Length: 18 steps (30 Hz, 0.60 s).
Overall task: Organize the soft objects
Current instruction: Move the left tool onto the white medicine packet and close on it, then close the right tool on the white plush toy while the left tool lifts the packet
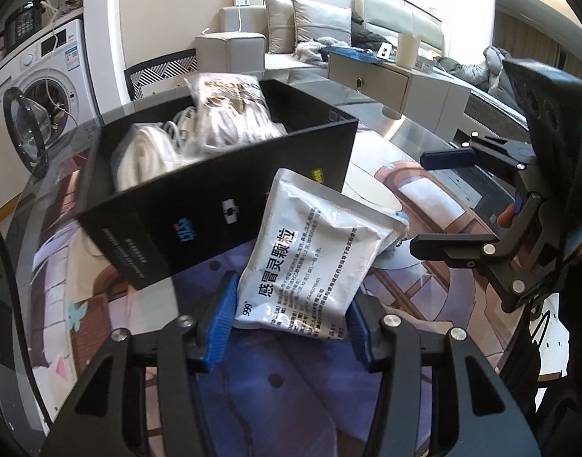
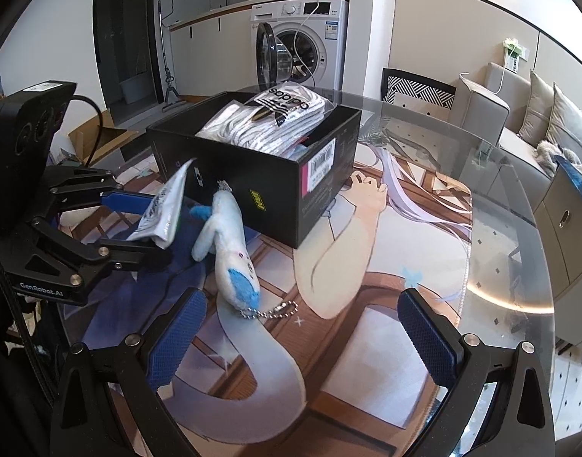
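left claw [image 1: 291, 327] clamped, right claw [image 2: 306, 339] spread

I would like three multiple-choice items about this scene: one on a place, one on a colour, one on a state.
1. Where does the white-and-blue plush toy lie?
A. inside the black cardboard box
B. on the printed table mat, beside the box
C. on the sofa

2. What colour are the finger pads of the right tool?
A. blue
B. red
C. yellow

3. In what state is the left tool?
A. open and holding nothing
B. not in view
C. shut on the white foil medicine sachet

Answers:
1 B: the plush toy rests on the mat, in front of the box wall.
2 A: both pads show a blue textured surface.
3 C: the sachet's lower edge sits between the two left fingers, and the right wrist view shows it lifted off the mat.
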### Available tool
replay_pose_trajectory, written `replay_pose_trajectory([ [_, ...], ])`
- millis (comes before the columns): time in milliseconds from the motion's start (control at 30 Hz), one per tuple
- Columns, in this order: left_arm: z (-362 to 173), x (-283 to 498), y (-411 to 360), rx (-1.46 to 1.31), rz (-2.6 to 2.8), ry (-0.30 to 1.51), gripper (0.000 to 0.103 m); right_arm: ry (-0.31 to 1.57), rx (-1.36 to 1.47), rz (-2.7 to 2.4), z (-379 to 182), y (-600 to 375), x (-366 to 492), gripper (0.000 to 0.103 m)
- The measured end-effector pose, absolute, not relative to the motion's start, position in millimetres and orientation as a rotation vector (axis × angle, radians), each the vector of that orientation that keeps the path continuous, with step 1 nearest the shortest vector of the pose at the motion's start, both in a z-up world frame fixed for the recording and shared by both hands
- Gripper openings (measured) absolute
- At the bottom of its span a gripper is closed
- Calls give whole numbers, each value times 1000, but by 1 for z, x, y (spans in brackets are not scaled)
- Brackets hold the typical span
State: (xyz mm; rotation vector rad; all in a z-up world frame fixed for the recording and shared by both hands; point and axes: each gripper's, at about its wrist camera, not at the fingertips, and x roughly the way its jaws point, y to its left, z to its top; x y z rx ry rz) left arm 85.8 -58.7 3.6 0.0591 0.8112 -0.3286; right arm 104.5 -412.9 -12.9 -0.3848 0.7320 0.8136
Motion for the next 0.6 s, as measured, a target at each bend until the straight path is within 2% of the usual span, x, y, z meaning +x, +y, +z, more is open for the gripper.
replay_pose_trajectory([
  [533, 31, 69, -26, 11, -260, 717, 51, 778, -330, 864, -15, -377, 112, 102],
  [600, 34, 68, -23, 6, -253, 709, 51, 783, -329, 878, -14, -373, 111, 99],
])
